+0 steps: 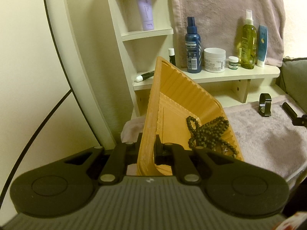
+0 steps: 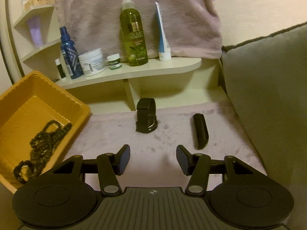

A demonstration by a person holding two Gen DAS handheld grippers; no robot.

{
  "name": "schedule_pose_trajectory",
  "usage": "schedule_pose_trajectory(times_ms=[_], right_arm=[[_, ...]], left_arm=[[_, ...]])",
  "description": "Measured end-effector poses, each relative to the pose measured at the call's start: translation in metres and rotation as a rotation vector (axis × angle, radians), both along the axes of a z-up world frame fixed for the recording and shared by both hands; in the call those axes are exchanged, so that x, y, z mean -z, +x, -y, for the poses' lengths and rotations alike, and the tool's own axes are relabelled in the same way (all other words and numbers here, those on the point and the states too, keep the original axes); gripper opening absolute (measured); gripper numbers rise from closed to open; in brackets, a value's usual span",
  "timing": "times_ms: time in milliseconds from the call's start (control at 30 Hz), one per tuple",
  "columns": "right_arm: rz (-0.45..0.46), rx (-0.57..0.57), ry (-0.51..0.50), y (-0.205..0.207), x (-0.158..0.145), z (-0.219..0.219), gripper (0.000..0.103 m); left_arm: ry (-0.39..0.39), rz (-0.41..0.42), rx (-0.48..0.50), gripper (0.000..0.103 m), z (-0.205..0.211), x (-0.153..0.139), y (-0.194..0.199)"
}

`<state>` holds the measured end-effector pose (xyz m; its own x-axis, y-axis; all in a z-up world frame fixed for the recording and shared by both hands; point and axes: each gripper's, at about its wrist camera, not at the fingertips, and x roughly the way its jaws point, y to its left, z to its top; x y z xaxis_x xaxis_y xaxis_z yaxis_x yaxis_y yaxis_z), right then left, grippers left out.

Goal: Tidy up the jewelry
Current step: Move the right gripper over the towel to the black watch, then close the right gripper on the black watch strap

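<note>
Left wrist: left tongs [image 1: 146, 149] clamp 1 tray [image 1: 178, 95], 1 bead necklace [image 1: 209, 134]; right tongs [image 2: 153, 159] open.

Orange ribbed tray [image 1: 184, 95]; dark, maybe brown beads [image 1: 209, 132].

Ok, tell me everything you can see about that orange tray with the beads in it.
The orange ribbed plastic tray is shallow and rectangular, with fluted walls, a flat rim and rounded corners. The left gripper has its jaws shut on the near wall, holding the tray tilted. A dark beaded necklace lies bunched inside it. The tray sits at the left of the pink towel.
</note>
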<state>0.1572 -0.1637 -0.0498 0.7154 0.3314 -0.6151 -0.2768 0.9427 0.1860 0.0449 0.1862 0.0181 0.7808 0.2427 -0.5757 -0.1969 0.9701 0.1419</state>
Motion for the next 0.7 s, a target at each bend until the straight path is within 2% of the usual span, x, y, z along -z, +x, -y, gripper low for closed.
schedule_pose_trajectory(times_ms=[700], right_arm=[[0.029, 0.024, -0.081, 0.075, 0.025, -0.059, 0.053]], left_arm=[[-0.003, -0.008, -0.002, 0.008, 0.001, 0.000, 0.001]])
